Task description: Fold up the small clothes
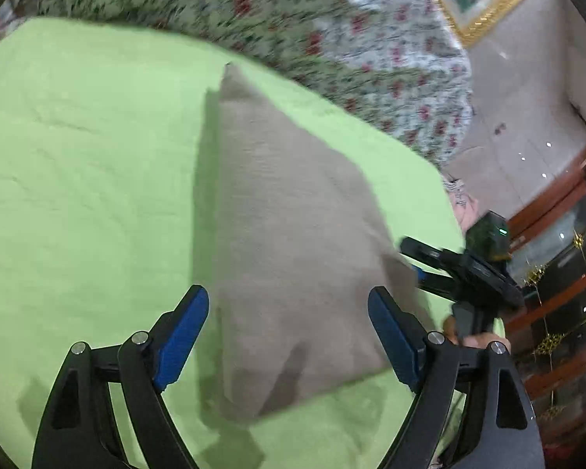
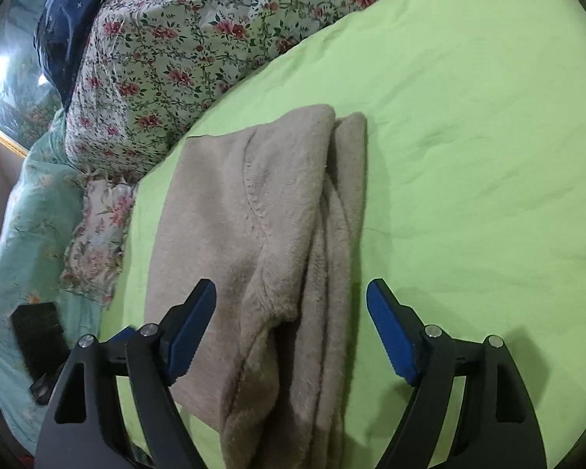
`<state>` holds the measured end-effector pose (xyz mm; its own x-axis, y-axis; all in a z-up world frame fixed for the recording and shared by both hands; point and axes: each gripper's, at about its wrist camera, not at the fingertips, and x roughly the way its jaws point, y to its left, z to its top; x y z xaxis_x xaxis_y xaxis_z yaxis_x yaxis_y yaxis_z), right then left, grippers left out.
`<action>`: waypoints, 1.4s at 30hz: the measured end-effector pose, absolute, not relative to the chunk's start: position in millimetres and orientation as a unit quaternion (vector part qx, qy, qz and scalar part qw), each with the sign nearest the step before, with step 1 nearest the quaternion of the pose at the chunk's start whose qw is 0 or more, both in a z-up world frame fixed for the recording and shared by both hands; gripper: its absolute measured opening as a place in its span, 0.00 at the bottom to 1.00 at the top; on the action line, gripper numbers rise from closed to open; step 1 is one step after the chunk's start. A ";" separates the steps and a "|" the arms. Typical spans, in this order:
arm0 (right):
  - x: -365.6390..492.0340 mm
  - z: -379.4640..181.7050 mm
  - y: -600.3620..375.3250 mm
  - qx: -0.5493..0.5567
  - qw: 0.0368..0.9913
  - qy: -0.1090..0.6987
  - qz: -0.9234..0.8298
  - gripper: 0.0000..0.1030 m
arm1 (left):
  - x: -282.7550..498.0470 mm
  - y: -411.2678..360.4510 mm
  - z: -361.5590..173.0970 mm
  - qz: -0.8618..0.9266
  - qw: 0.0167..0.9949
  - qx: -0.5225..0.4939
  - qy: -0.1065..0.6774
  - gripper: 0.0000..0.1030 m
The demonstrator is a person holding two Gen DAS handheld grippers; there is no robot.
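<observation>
We hold both hand-held grippers, left (image 1: 288, 336) and right (image 2: 291, 330), spread apart above the folded beige garment (image 2: 254, 242); a floral quilt (image 2: 183, 54) borders the green sheet (image 2: 468, 136).

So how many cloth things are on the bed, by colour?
Beige: 1, the folded garment
Green: 1, the bed cover
Flowery red and white: 1, the floral sheet
Dark blue: 1, a bundle of cloth
Pale teal: 1, the teal sheet
Total: 5
</observation>
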<state>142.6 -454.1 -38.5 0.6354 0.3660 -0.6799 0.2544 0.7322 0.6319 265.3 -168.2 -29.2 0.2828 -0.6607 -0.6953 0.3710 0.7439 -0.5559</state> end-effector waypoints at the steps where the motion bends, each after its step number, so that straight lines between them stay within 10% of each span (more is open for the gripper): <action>1: 146.4 -41.6 -453.6 0.365 0.826 0.429 0.035 0.78 | 274.4 -168.8 -37.8 -0.328 0.780 -0.150 0.511 0.82; 8: 164.6 -58.7 -453.5 0.374 0.810 0.448 0.054 0.77 | 323.0 -187.3 -91.1 -0.343 0.725 -0.206 0.561 0.84; 10: 170.1 -61.7 -450.6 0.367 0.808 0.458 0.057 0.59 | 324.6 -192.2 -94.5 -0.347 0.725 -0.205 0.558 0.83; 13: 173.2 -69.1 -445.2 0.370 0.801 0.467 0.065 0.44 | 322.9 -197.9 -93.4 -0.365 0.723 -0.195 0.554 0.57; 19: 161.7 -40.3 -424.1 0.362 0.821 0.438 0.065 0.35 | 301.1 -178.6 -67.2 -0.362 0.745 -0.197 0.524 0.41; 28: 174.1 -14.2 -320.4 0.317 0.834 0.424 0.159 0.34 | 239.5 -73.9 -7.6 -0.302 0.810 -0.182 0.468 0.40; 42: 178.5 -57.1 -266.7 0.300 0.814 0.476 0.143 0.34 | 208.9 0.9 -65.1 -0.248 0.802 -0.219 0.497 0.50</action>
